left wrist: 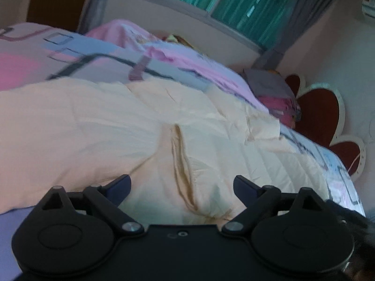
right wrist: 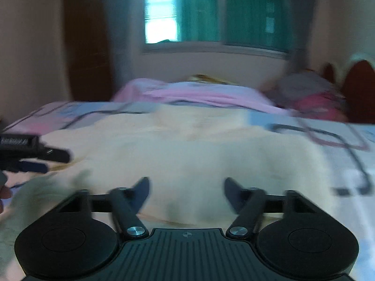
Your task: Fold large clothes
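Left wrist view has my left claw (left wrist: pixel 181 187) spread wide over the cream garment (left wrist: pixel 105 128), nothing caught between its fingers, the cloth lying just beneath them. That garment is spread across the bed (left wrist: pixel 30 51), flat for the most part, with one deep crease (left wrist: pixel 181 161) running up the cloth between my fingers and a rumpled edge (left wrist: pixel 260 126) toward the right. Beyond it the patterned bedspread shows pink, blue and dark outlined squares. A heap of pink bedding (left wrist: pixel 131 35) lies along the far side under the window (left wrist: pixel 234 4), whose green curtain is drawn. At the right, near the red heart-shaped headboard (left wrist: pixel 321 107), sits a grey and pink pillow pile (left wrist: pixel 276 93), just beside the garment's far corner.

From the right wrist view, much blurred, my right claw (right wrist: pixel 186 193) stands partly open and empty above the same cream garment (right wrist: pixel 187 145); no cloth is pinched in it. My left claw (right wrist: pixel 44 161) pokes in from the left edge, low over the garment's left side, with part of a hand (right wrist: pixel 3 194) showing below it. A dark wooden door (right wrist: pixel 89 46) stands beyond the bed at the left.
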`<state>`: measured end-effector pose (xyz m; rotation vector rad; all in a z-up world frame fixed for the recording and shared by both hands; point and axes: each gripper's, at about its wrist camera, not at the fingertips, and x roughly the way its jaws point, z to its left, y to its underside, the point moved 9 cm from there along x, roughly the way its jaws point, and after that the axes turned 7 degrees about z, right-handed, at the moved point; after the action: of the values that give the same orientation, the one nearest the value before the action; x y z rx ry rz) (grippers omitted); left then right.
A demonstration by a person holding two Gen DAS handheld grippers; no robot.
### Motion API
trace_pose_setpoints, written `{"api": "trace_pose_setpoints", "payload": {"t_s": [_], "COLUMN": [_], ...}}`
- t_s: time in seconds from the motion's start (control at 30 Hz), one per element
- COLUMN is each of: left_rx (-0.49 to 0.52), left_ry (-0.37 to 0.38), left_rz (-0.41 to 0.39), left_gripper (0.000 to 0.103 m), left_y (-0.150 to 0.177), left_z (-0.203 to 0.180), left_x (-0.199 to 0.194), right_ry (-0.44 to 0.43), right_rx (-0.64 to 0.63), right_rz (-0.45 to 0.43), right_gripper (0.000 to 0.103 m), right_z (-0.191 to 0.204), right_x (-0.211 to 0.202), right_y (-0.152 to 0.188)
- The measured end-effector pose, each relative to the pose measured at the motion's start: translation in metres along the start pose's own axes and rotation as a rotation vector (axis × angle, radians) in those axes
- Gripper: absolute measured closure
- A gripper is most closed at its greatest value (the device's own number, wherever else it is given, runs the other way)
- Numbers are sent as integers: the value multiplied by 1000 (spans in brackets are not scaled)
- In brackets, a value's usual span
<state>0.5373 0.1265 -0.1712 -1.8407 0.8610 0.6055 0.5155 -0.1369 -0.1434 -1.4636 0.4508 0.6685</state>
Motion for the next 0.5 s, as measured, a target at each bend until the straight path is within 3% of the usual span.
{"api": "trace_pose_setpoints", "payload": {"t_s": [0.07,0.13,0.27,0.43,0.5], "left_rx": [13,23,64,93,101], "left_ry": [5,26,34,-9,-35], "left_rz": [28,58,99,-44,-50], "left_gripper": [18,31,93,97,97], "left_y": [-2,-2,-1,-11,-7], "left_z": [-2,-6,-16,-22,-17], "left_x": [13,24,39,9,5], "right_ry": [57,97,112,88,90], "right_rx": [111,210,324,287,269], "right_rz": [22,52,95,114,151], "right_gripper": [63,70,83,83,83], "right_z": [-45,-82,-126,-126,-125], "right_x": [2,9,22,32,39], "right_y": [2,5,18,19,29]}}
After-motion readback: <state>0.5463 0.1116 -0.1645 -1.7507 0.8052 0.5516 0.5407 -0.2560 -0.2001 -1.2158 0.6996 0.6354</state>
